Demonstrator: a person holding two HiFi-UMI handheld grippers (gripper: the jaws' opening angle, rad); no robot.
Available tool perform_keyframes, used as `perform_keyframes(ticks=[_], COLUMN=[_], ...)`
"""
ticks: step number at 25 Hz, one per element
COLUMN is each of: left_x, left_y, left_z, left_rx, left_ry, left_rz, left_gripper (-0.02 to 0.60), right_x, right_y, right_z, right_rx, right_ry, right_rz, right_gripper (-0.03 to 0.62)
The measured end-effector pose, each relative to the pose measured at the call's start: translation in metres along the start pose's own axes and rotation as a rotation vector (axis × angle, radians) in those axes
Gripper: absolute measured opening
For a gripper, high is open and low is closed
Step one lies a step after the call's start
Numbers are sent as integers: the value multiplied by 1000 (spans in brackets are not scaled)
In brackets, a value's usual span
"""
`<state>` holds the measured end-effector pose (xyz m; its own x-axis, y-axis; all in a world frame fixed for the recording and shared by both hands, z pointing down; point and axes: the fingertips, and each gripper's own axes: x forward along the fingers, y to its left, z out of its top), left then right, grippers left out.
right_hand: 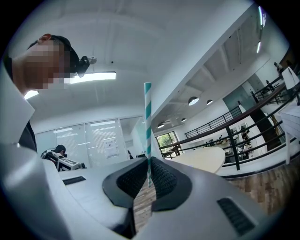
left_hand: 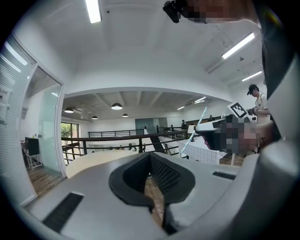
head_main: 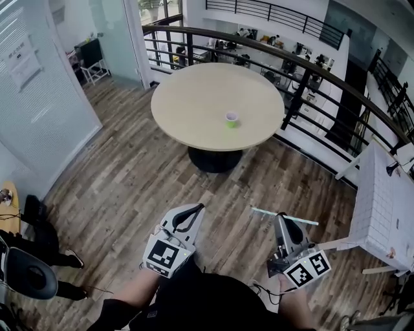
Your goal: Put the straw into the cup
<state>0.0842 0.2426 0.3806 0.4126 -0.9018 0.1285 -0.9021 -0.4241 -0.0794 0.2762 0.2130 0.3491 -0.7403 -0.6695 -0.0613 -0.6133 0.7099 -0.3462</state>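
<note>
Holding the straw (head_main: 304, 221) pinched in its jaws, the right gripper (head_main: 279, 216) is well apart from the cup (head_main: 231, 119), so the insertion is not yet done; the left gripper (head_main: 195, 210) is closed and empty.

An open-plan office on an upper level: glass partition walls (head_main: 39, 97) with posted notices, a black railing (head_main: 310, 64) overlooking rows of desks (head_main: 259, 48) below, a wood-plank floor (head_main: 129, 187), a round worktop (head_main: 194, 110) and ceiling strip lights (left_hand: 93, 10).

Grey left claw (head_main: 194, 209) and right claw (head_main: 280, 218), black ribbed pads (right_hand: 164, 180), each bearing a black-and-white marker cube (head_main: 163, 254); wearer in black top (head_main: 207, 304)
</note>
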Motion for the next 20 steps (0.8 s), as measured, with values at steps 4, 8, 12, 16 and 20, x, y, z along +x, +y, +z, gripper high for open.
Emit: perform_keyframes(ticks=[4, 8, 12, 16, 20], left_x=[28, 50, 71, 89, 97], left_y=[57, 129, 201, 260, 288], left_z=[-1, -3, -1, -1, -6], left_rx=[2, 12, 19, 19, 53], left_ry=[4, 3, -5, -1, 3], left_rz=[-18, -23, -32, -49, -93], left_gripper=[6, 6, 6, 6, 6], right_x=[65, 139, 210, 263, 288], right_y=[-7, -6, -3, -2, 2], right_z=[-5, -5, -3, 2, -7], right_rx=[2, -5, -7, -11, -15], right_ry=[11, 3, -10, -34, -41], right_rz=[-10, -24, -41, -67, -98], right_gripper=[35, 35, 35, 35, 35])
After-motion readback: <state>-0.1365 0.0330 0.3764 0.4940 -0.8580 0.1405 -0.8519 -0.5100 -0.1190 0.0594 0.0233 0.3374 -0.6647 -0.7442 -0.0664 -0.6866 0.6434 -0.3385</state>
